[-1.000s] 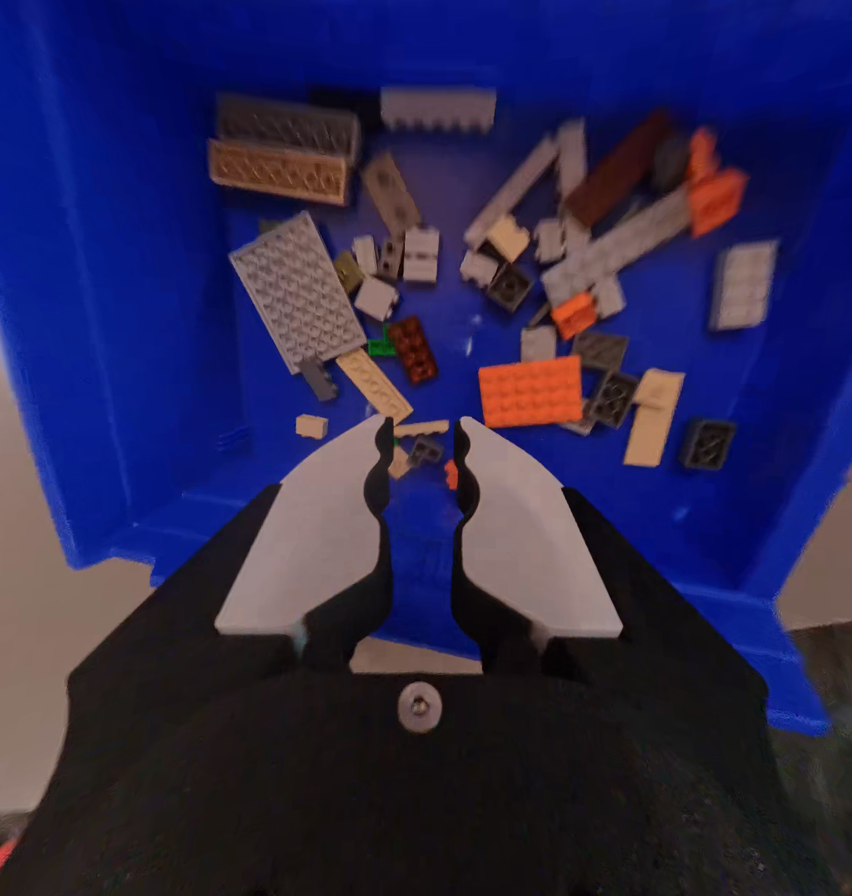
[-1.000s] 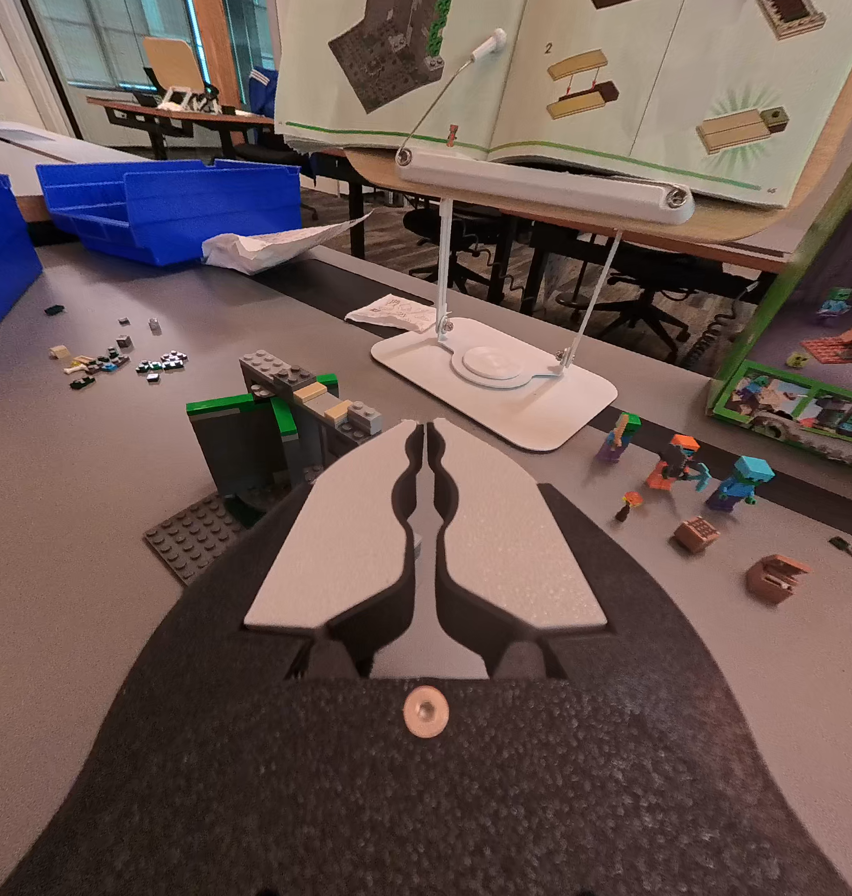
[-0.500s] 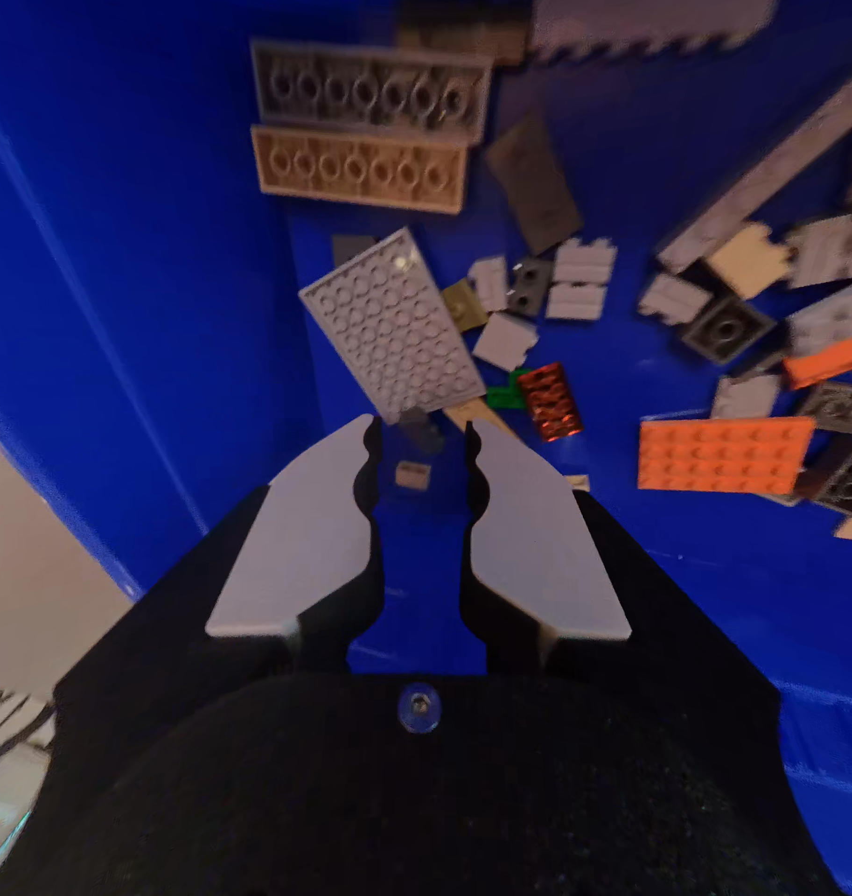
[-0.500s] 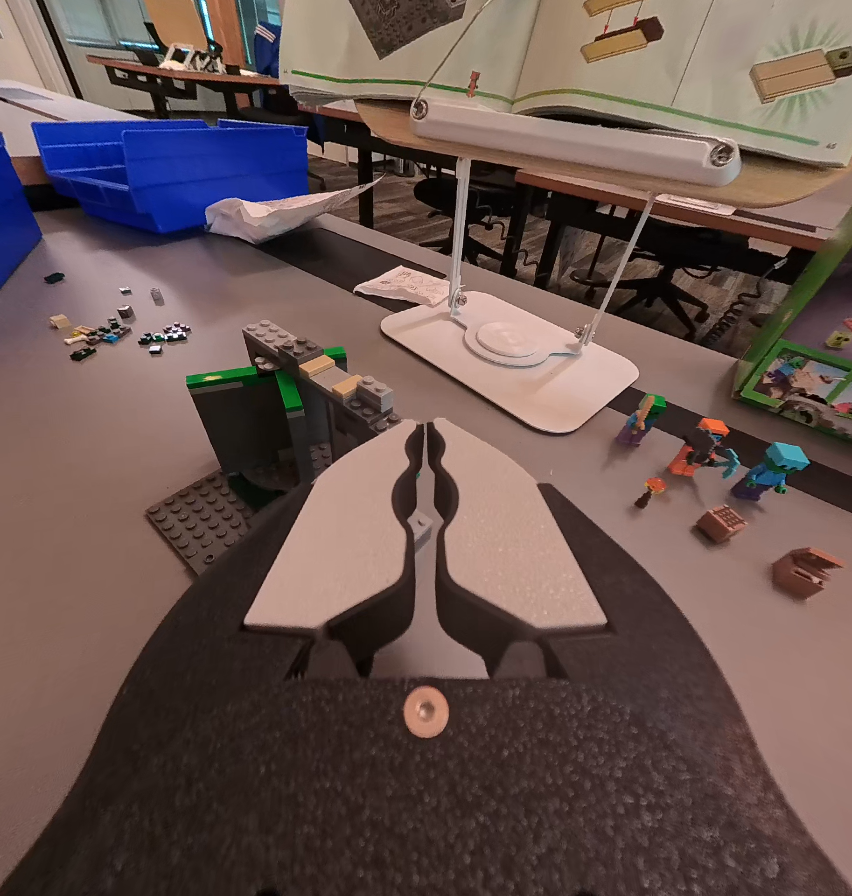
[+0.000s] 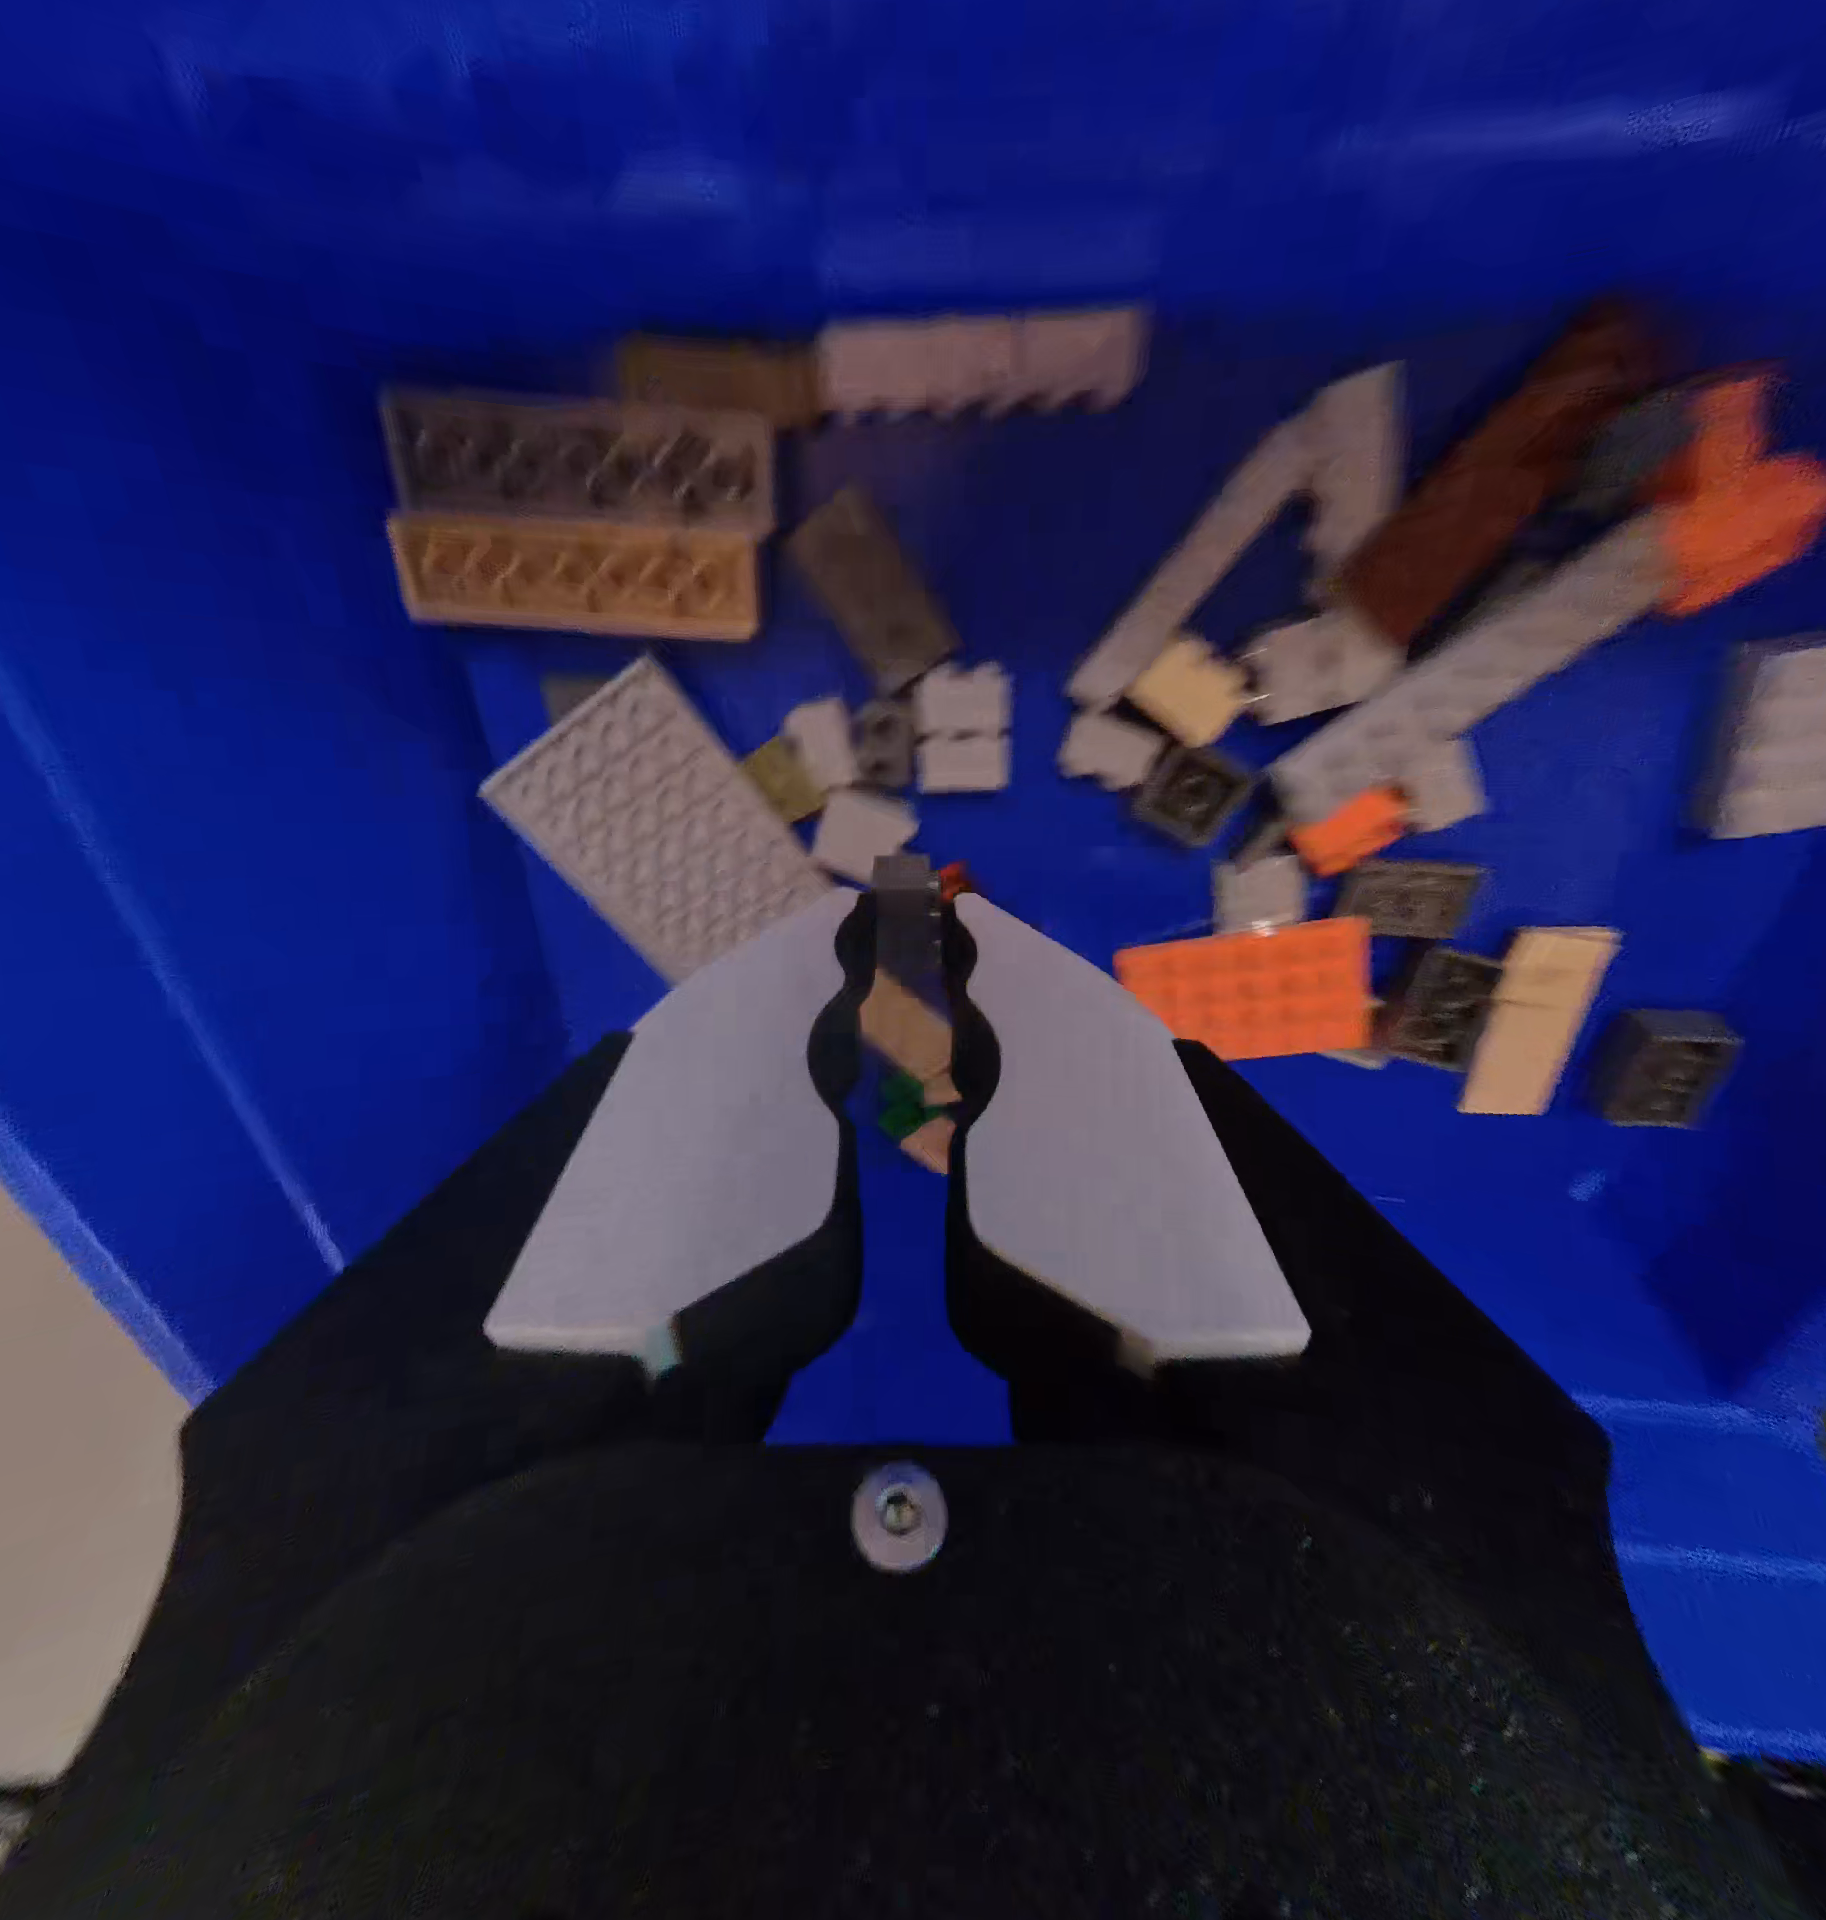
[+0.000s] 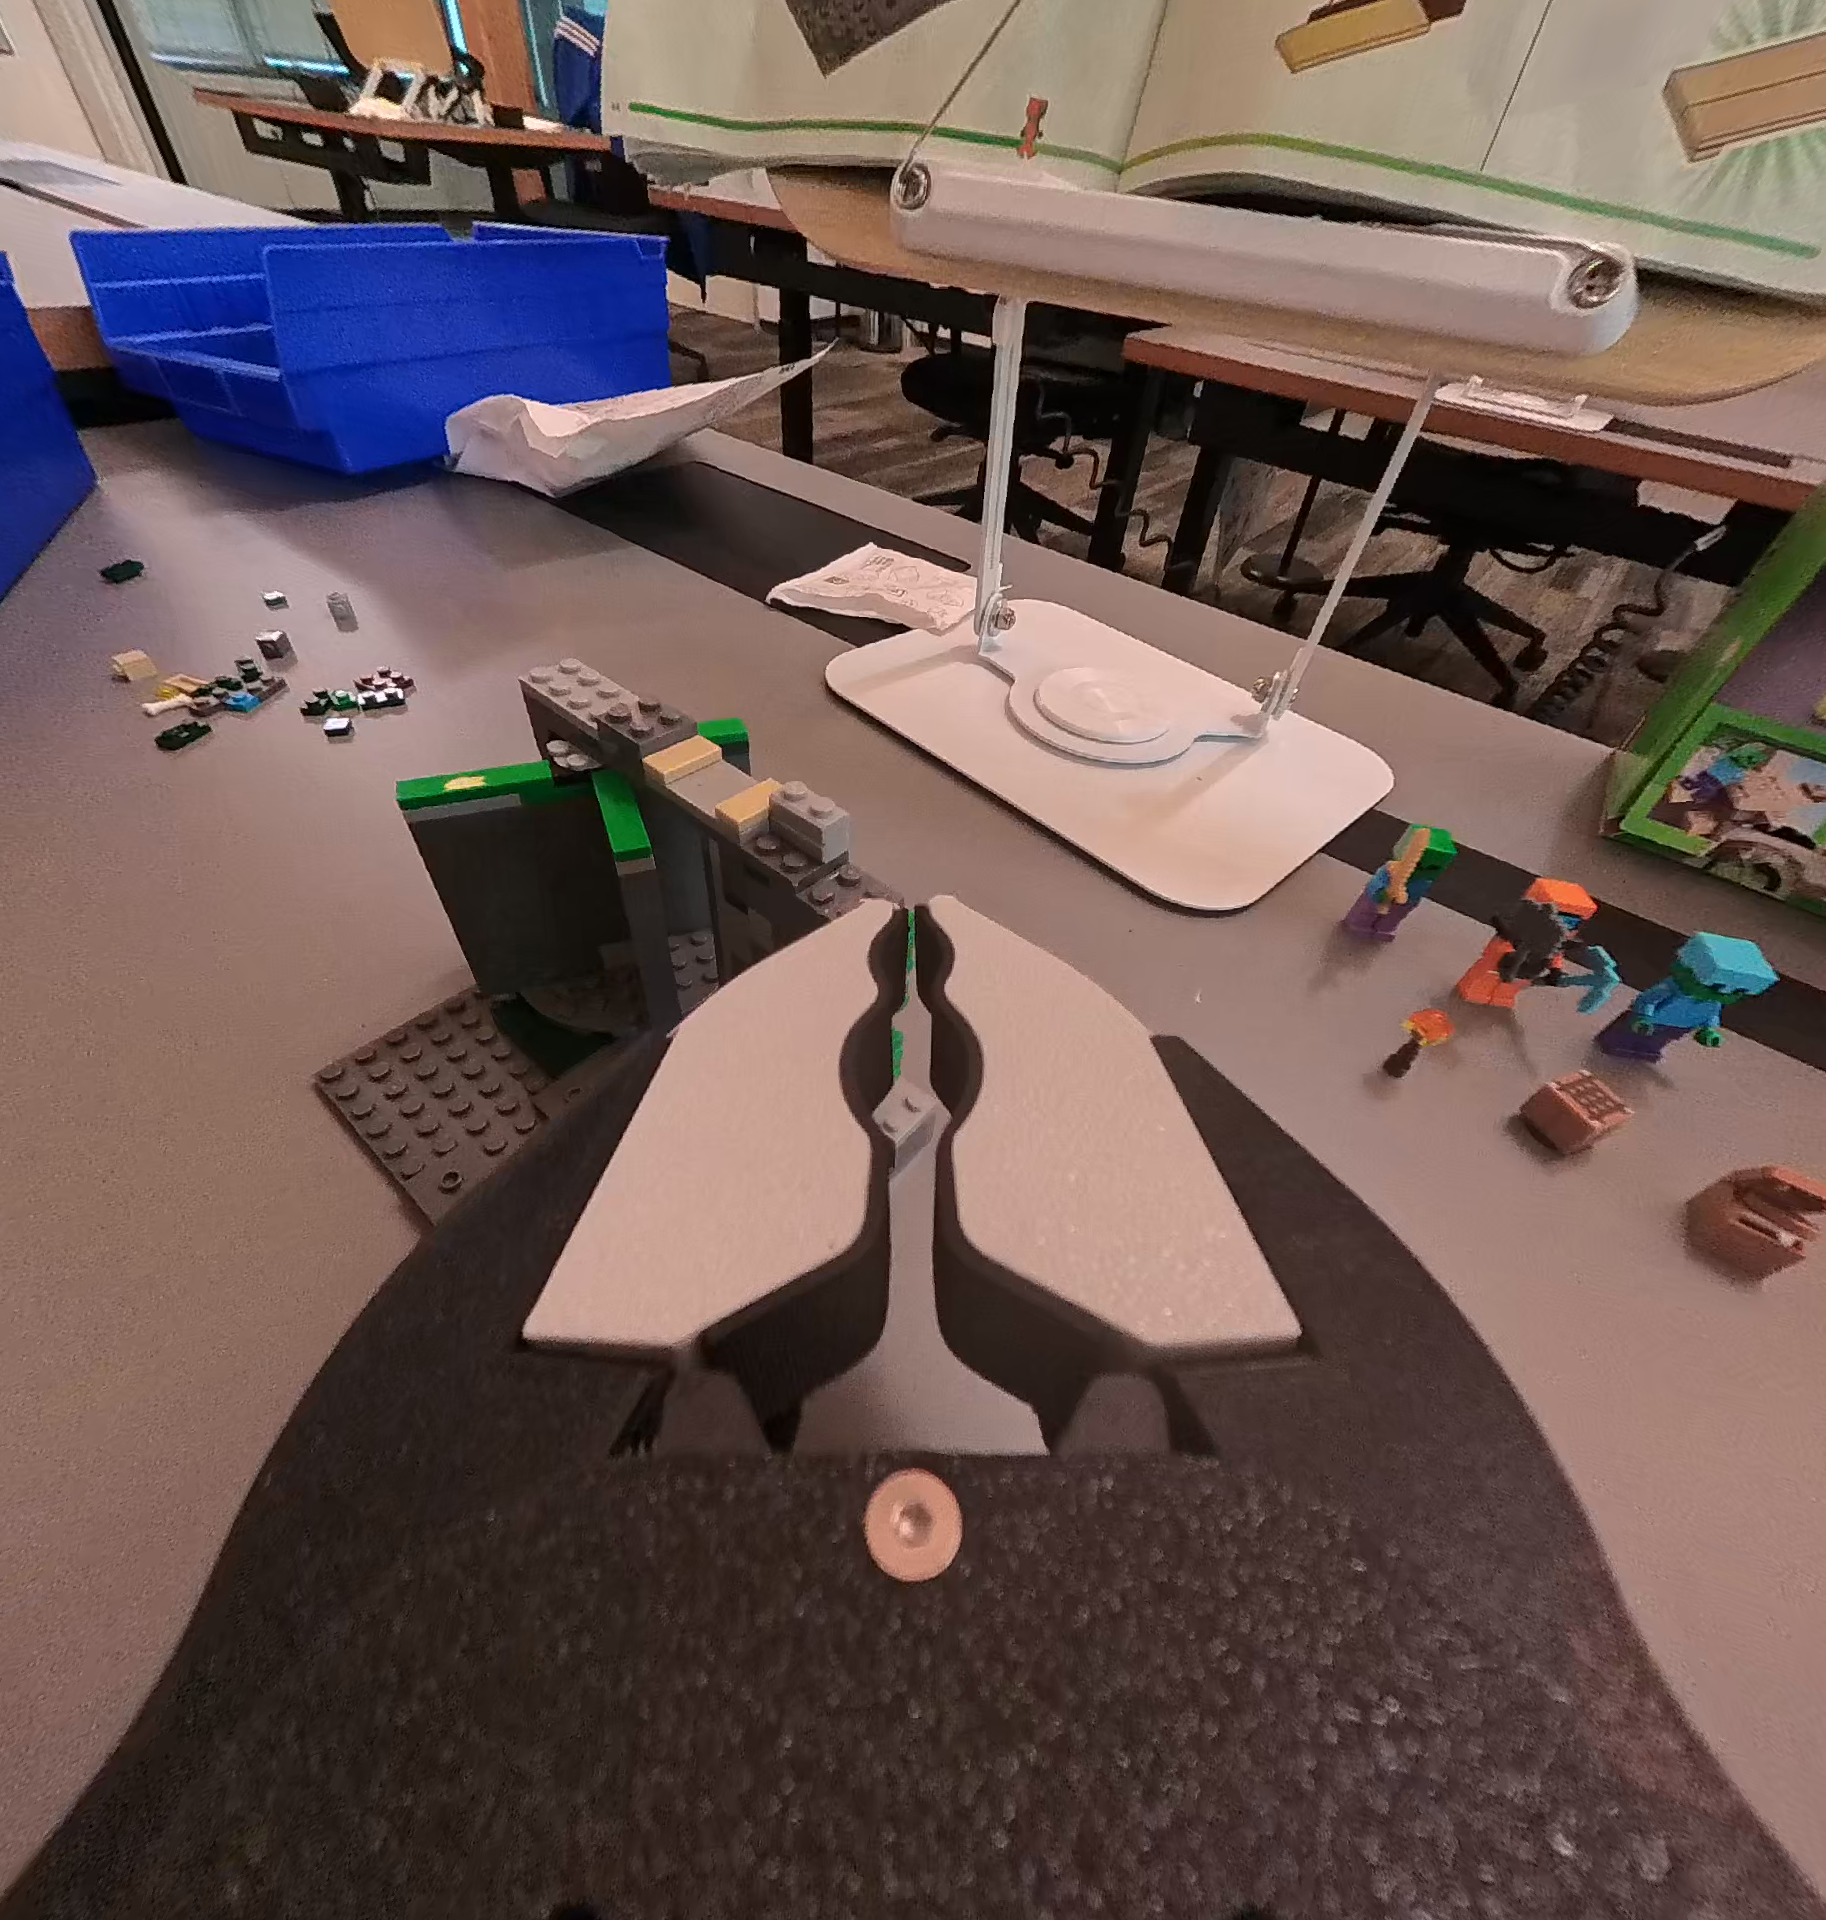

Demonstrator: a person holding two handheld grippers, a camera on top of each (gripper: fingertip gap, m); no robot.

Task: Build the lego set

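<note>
My left gripper [image 5: 904, 909] is inside a blue bin [image 5: 213, 644], shut on a small dark grey brick [image 5: 901, 902] that sticks out past its tips. Loose bricks lie on the bin floor beyond it: a light grey studded plate [image 5: 660, 821], an orange plate [image 5: 1247, 987], a tan plate [image 5: 576, 571] and a long brown brick [image 5: 1491, 499]. My right gripper [image 6: 911, 920] is shut, low over the grey table just in front of the partial grey and green build [image 6: 618, 842] on its dark baseplate [image 6: 421, 1091]. A small light grey brick [image 6: 909, 1127] shows through the gap between the fingers.
A white book stand [image 6: 1106, 748] holds the open instruction booklet [image 6: 1511, 94] behind the build. Three minifigures [image 6: 1522, 945] and small brown pieces [image 6: 1756, 1216] stand to the right. Small loose pieces [image 6: 254, 686] lie to the left. Blue bins [image 6: 369, 332], crumpled paper [image 6: 618, 426] and the set box [image 6: 1761, 769] stand farther off. My hands' fingertips stand some 60 centimetres from each other. The light grey studded plate [image 5: 660, 821] is about 5 centimetres from my left fingertips.
My left gripper closed on the small dark grey brick and drew back from the bin floor with it. My right gripper moved slightly toward the build, staying shut.
</note>
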